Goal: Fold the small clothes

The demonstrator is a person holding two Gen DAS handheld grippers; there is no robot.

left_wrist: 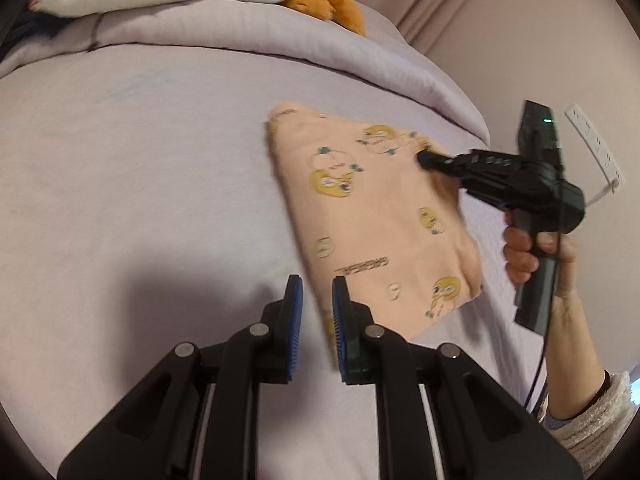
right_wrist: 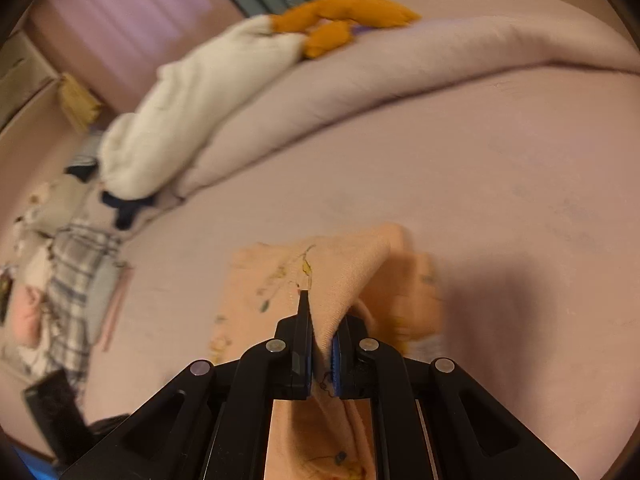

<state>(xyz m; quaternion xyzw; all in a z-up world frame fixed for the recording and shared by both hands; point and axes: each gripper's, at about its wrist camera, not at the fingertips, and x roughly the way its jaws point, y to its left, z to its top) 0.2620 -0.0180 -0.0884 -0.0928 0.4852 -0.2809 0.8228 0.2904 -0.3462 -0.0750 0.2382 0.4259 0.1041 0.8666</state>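
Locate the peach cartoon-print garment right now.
In the left wrist view the peach cartoon-print garment lies right of centre on the lilac bedsheet, its far edge pinched by the right tool.

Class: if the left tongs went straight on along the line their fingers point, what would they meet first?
Most likely the near edge of the peach printed garment just ahead of the left tongs, with the bed sheet beneath it; depth is hard to judge.

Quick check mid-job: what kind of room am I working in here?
Most likely a bedroom: the peach garment lies on a bed sheet, with a rolled duvet and a plush toy behind, and curtains beyond.
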